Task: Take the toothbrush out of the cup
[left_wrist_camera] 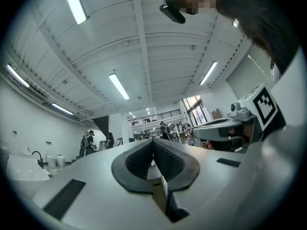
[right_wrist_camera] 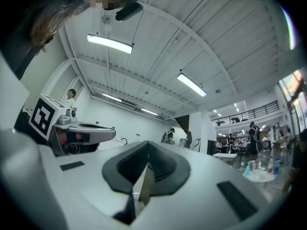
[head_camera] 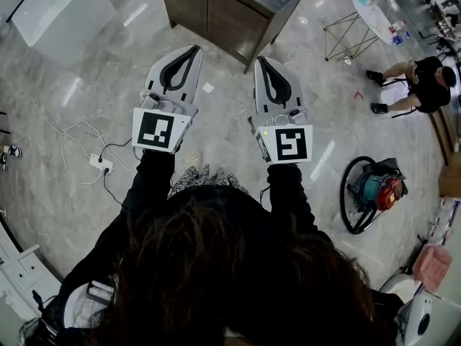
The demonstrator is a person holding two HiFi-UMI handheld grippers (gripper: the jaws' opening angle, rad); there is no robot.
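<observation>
White left gripper (head_camera: 194, 49) and right gripper (head_camera: 260, 60) — both closed, empty.

Your left gripper (head_camera: 193, 50) and right gripper (head_camera: 261, 60) are smooth white plastic with ribbed black pads (left_wrist_camera: 139, 158); below you, a glossy veined stone floor (head_camera: 65, 215) and a dark wood cabinet (head_camera: 209, 13).

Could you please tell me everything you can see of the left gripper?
The left gripper has a white, plastic-looking shell and black ribbed pads that meet at the tips. Its jaws are shut with nothing between them. A marker cube with a black-and-white square sits at its rear, where a black sleeve comes up to it. It points forward, above the grey marbled floor, beside the right gripper but apart from it.
</observation>
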